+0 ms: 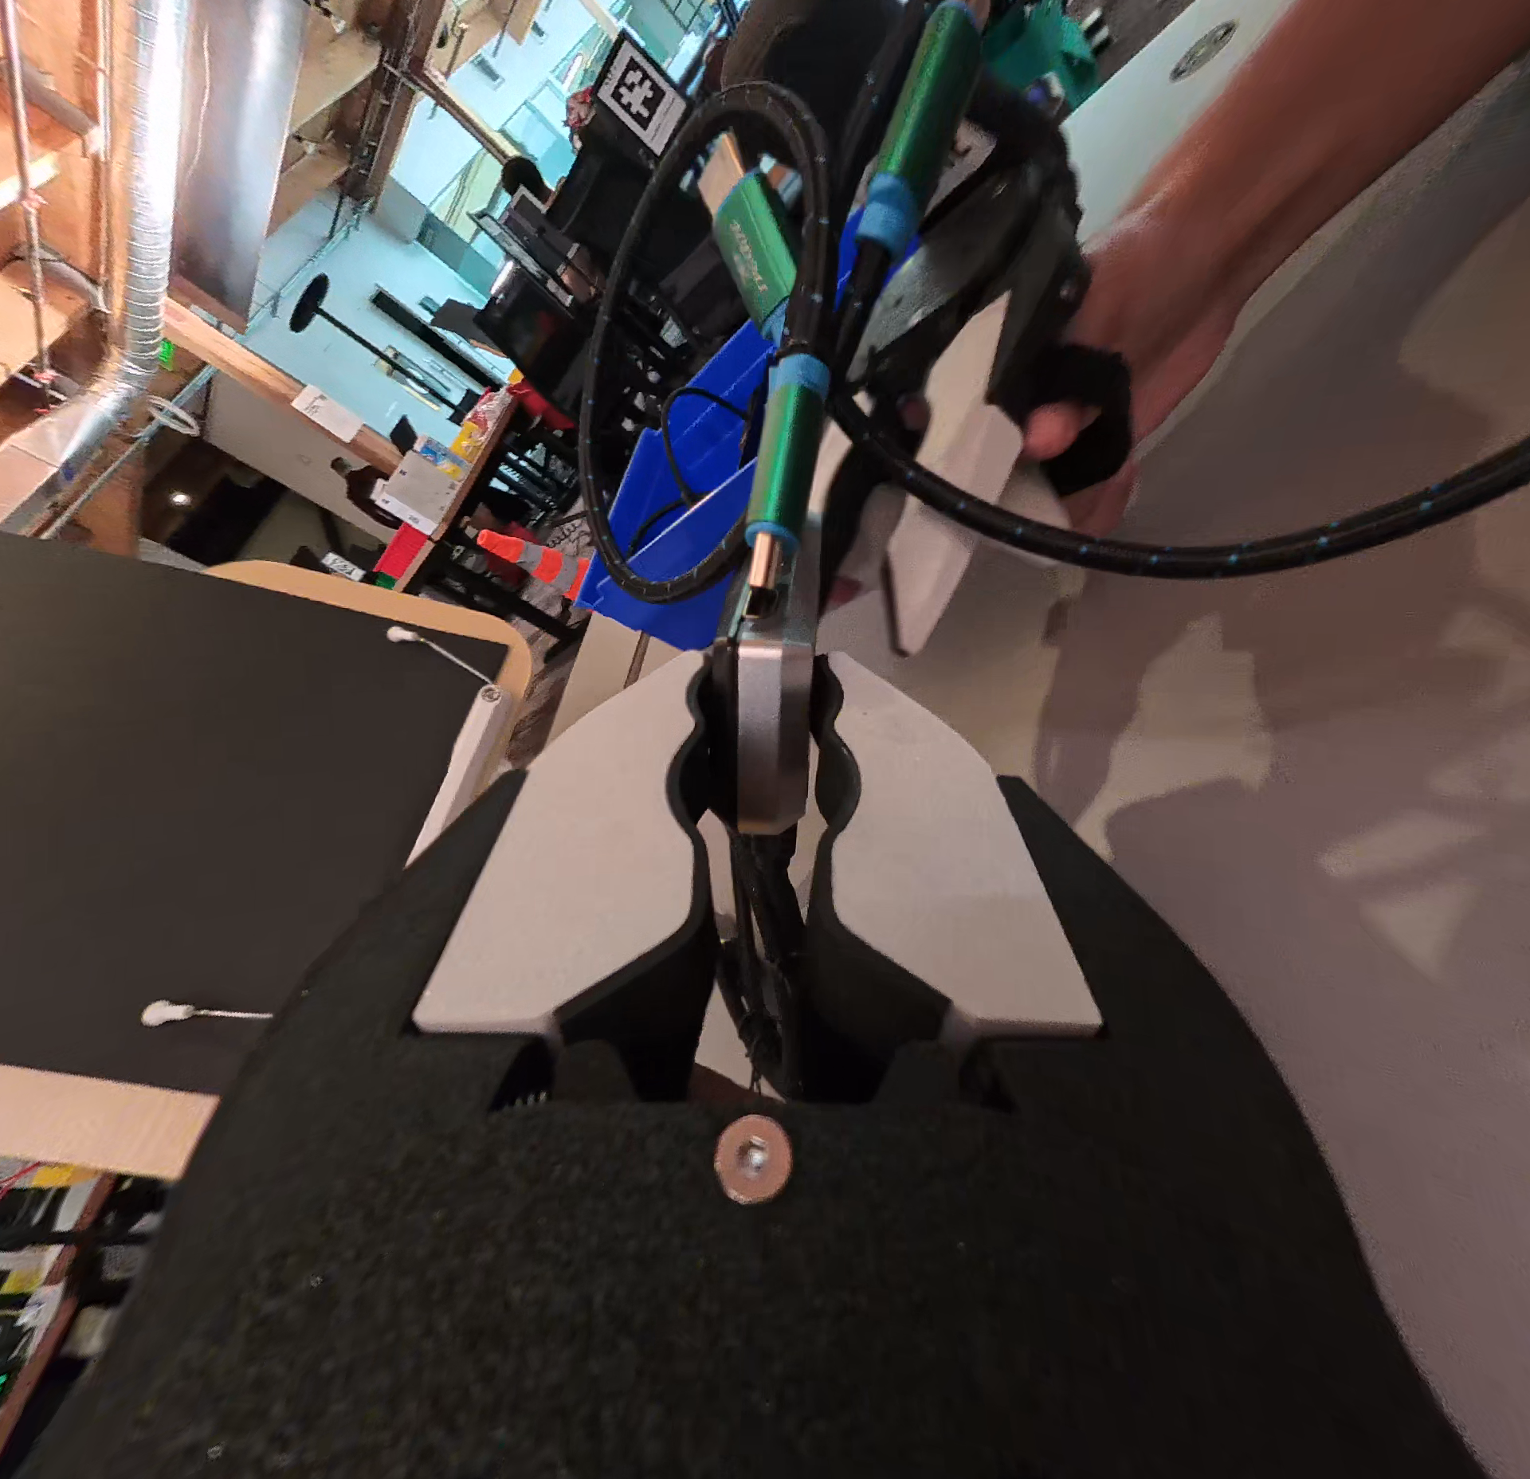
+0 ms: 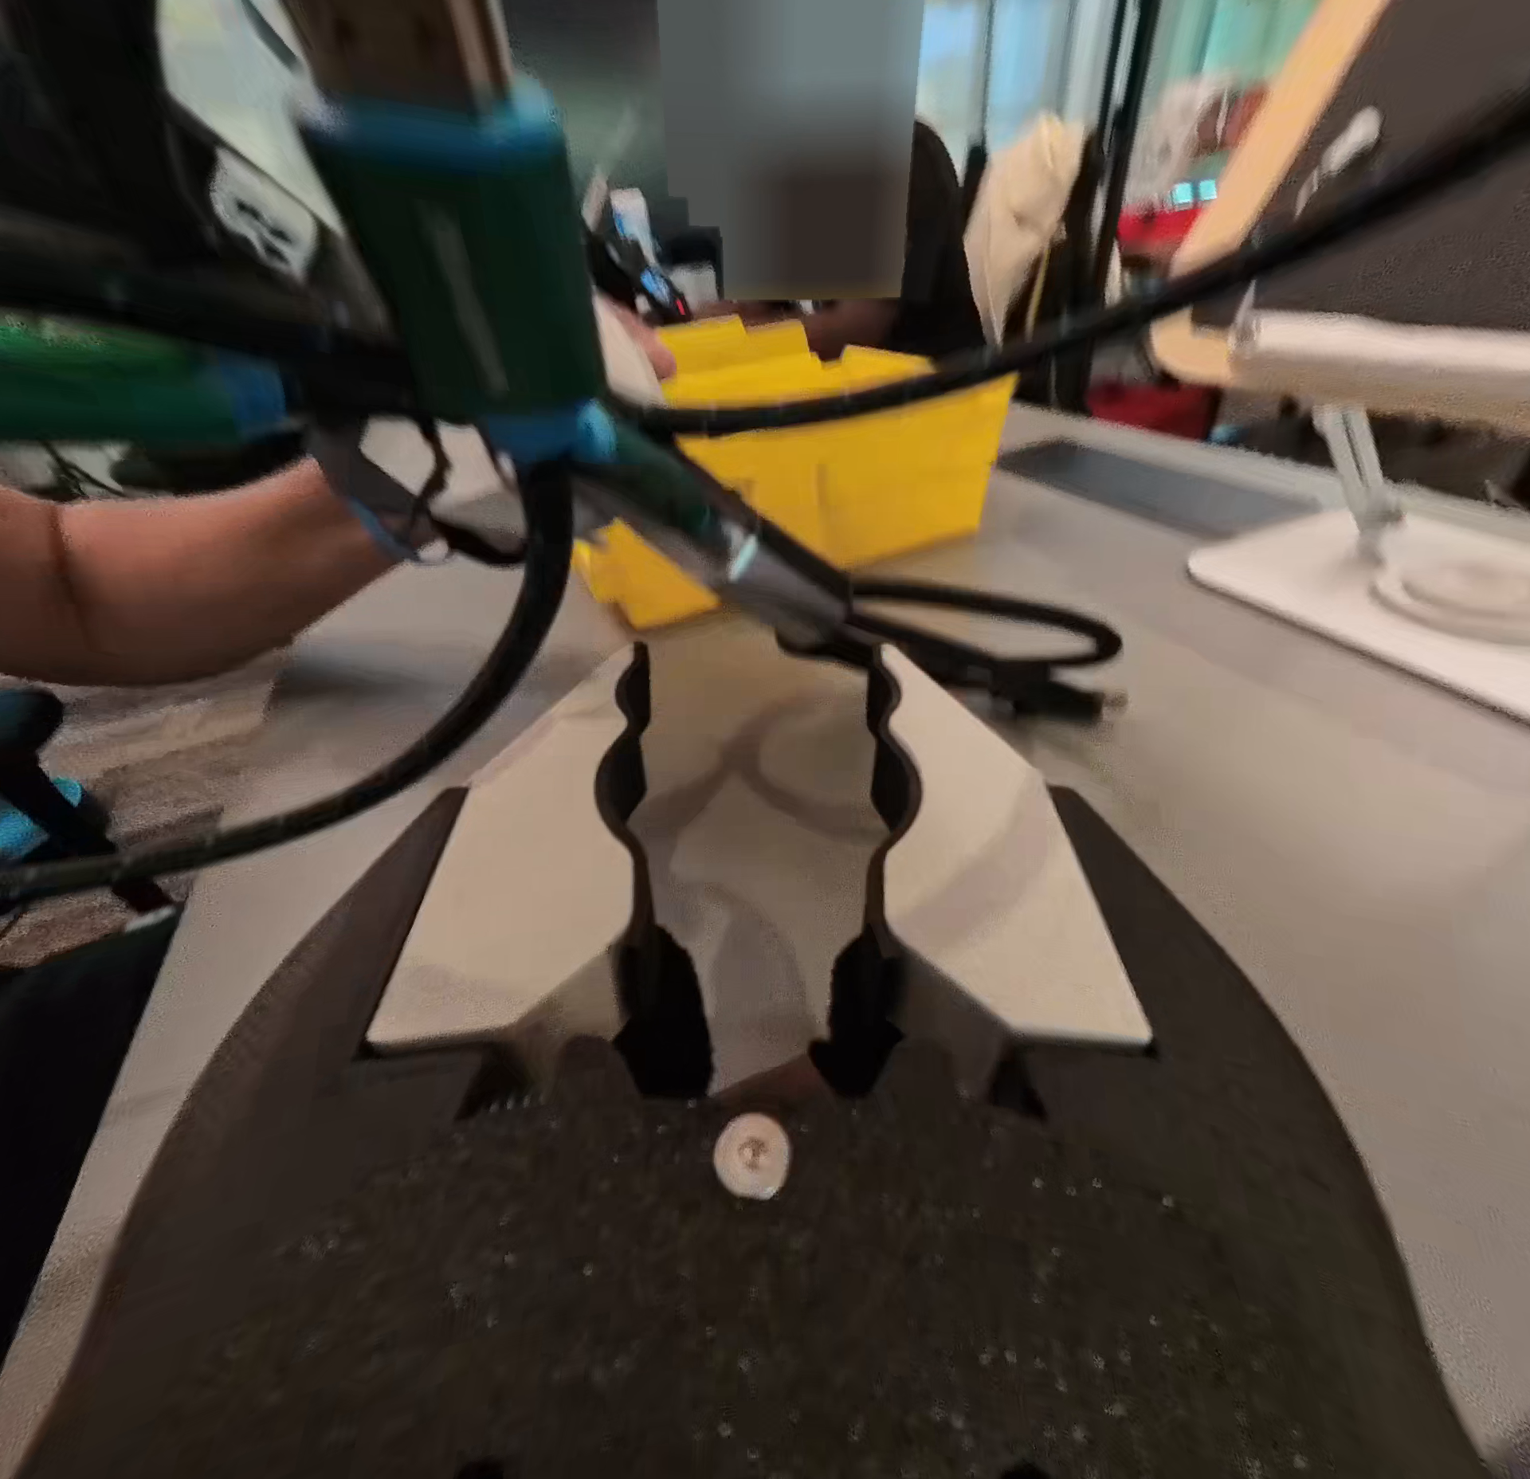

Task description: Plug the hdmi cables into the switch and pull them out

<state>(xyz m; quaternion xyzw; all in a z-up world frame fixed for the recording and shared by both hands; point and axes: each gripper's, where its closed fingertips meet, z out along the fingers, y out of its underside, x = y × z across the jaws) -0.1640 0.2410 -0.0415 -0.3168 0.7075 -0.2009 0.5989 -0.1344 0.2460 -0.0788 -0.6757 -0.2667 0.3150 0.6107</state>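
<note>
In the left wrist view my left gripper is shut on the grey metal switch, held edge-on. A green HDMI plug stands at the switch's far end with its metal tip showing at the port. Two more green plugs hang beyond on black braided cable. My right gripper, held by a hand, shows farther off there. In the blurred right wrist view my right gripper is open and empty. A green plug with a grey metal end sits just past its fingertips. A larger green plug is at upper left.
A blue bin stands behind the switch. A yellow bin sits on the grey table, with a cable loop beside it. A white stand holding a black board is at the right. A person's forearm is at the left. Spacing between my two grippers at the tips: around 5 cm.
</note>
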